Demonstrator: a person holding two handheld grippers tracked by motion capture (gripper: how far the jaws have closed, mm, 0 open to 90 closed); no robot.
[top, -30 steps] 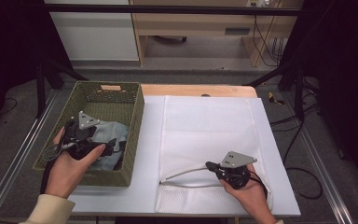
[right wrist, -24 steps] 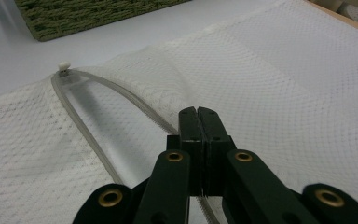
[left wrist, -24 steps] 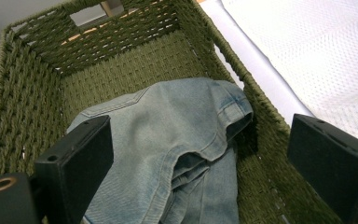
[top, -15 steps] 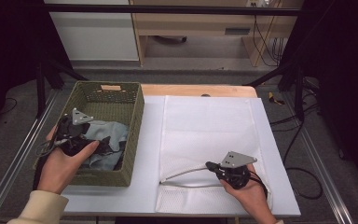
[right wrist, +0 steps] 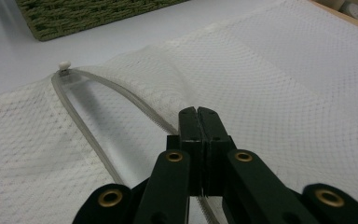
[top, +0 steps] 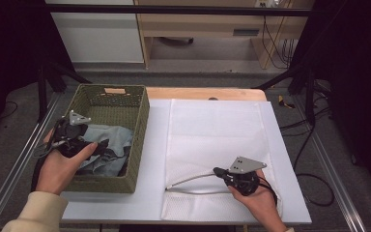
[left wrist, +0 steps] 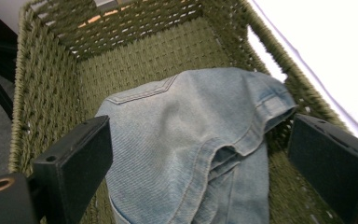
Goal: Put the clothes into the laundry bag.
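Looking down, the left claw (top: 70, 137) hangs over the basket (top: 140, 121); the right claw (top: 221, 172) pins the mesh bag (top: 212, 125) to the tabletop (top: 152, 145). Jaws spread wide straddle the jeans (left wrist: 182, 135), probably for grabbing. Jaws clamp the zipper edge (right wrist: 121, 93), likely keeping the mouth open.

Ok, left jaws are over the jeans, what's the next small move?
Probably lower the left hand-held gripper and close on the raised denim fold of the jeans in the basket: its jaws are open, and the right hand-held gripper holds the mesh bag open.
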